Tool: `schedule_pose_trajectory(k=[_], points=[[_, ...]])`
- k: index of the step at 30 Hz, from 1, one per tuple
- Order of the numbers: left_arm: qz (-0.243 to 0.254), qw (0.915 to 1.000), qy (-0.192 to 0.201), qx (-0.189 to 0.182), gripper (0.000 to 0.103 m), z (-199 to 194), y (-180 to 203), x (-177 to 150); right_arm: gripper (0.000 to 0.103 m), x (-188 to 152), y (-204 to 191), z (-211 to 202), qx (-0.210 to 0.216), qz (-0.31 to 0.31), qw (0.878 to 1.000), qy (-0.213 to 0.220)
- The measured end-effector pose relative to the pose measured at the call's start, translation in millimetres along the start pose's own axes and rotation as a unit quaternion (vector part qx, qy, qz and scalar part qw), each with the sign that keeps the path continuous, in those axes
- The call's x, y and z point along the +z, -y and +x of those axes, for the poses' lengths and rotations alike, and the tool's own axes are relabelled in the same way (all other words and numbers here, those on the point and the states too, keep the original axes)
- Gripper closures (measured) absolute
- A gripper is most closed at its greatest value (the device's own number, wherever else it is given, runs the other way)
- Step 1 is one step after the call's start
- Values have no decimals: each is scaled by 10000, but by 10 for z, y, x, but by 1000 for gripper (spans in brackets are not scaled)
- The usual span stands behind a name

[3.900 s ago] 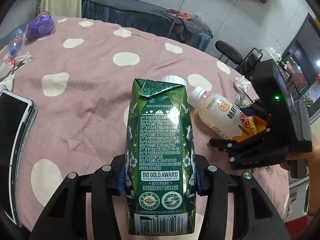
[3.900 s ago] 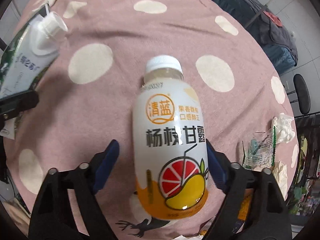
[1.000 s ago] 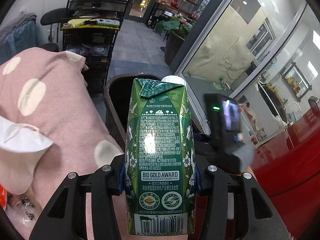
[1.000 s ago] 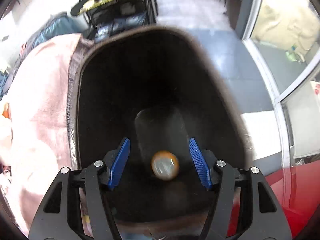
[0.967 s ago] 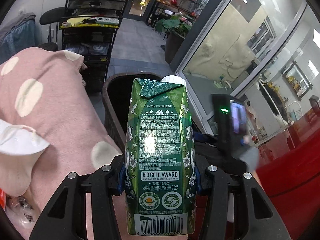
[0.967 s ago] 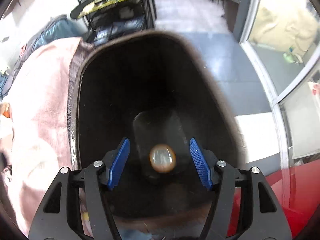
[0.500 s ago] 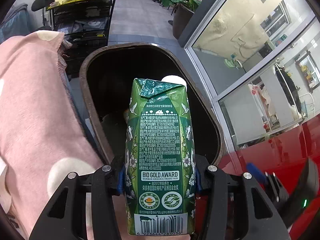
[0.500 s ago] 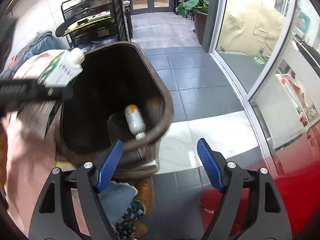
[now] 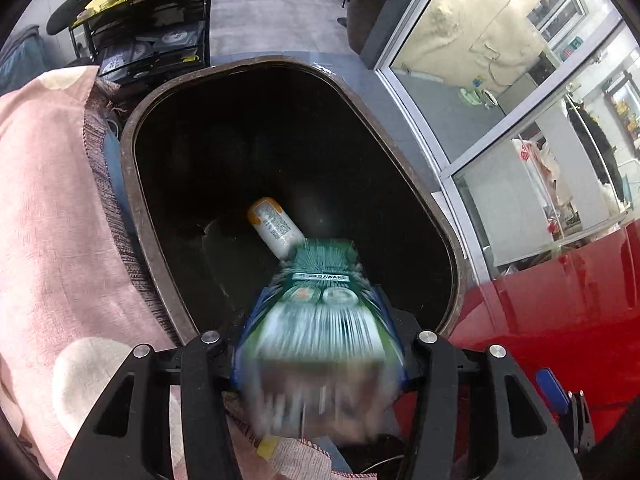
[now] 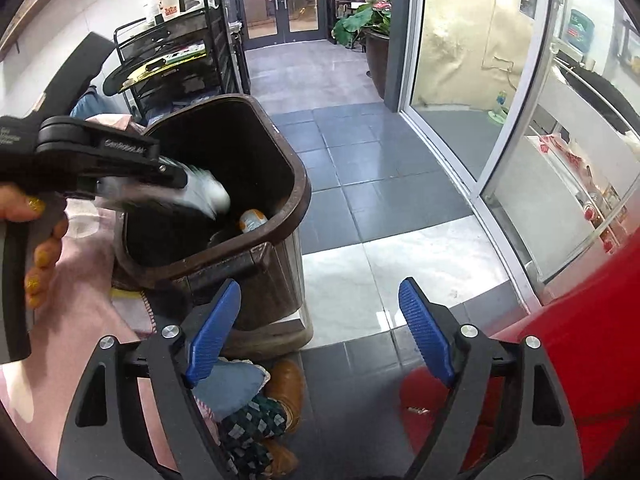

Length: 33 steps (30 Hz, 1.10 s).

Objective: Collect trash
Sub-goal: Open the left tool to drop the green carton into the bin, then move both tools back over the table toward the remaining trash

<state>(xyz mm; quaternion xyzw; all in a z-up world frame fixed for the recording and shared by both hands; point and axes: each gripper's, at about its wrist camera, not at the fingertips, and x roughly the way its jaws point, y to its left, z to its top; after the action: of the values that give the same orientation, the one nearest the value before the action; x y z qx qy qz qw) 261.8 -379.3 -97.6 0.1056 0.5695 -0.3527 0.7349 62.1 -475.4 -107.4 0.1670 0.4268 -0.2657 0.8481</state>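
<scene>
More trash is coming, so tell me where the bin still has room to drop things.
Inside the bin, the far half, from the bottle up to the far rim, shows bare. The near end is crowded: the green carton is slipping out between the left hand-held gripper jaws, which have just been opening, right beside the bottle.

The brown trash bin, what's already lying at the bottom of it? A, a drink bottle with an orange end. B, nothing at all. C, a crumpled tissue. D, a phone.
A: a drink bottle with an orange end lies on its side at the bottom of the brown trash bin, just beyond the blurred green carton between the left gripper's jaws.
</scene>
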Motion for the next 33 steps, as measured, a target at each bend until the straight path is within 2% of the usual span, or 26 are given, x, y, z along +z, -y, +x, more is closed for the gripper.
schedule_pose_trajectory(k=[2, 7, 11, 17, 22, 26, 29, 33], points=[[15, 10000, 25, 46, 31, -13, 20, 11, 22, -13, -5, -30, 5, -5, 10000, 39], [243, 9992, 170, 279, 21, -98, 61, 26, 22, -37, -33, -61, 13, -35, 10000, 86], [449, 9969, 407, 502, 20, -242, 54, -37, 22, -62, -82, -103, 90, -37, 9998, 178], [523, 9905, 1165, 504, 15, -717, -81, -301, 20, -68, -160, -178, 296, -38, 9989, 364], [610, 9790, 1883, 494, 8, -1228, -176, -587, 20, -64, -317, -266, 536, -126, 9971, 516], [488, 9700, 2351, 382, 6, -1586, -318, -819, 20, -62, -485, -366, 751, -287, 9948, 629], [431, 9635, 2609, 422, 6, -1773, -409, -985, 20, -61, -630, -468, 881, -464, 9921, 757], [323, 9588, 2775, 514, 6, -1912, -556, -1177, 19, -67, -813, -593, 1095, -556, 9885, 887]])
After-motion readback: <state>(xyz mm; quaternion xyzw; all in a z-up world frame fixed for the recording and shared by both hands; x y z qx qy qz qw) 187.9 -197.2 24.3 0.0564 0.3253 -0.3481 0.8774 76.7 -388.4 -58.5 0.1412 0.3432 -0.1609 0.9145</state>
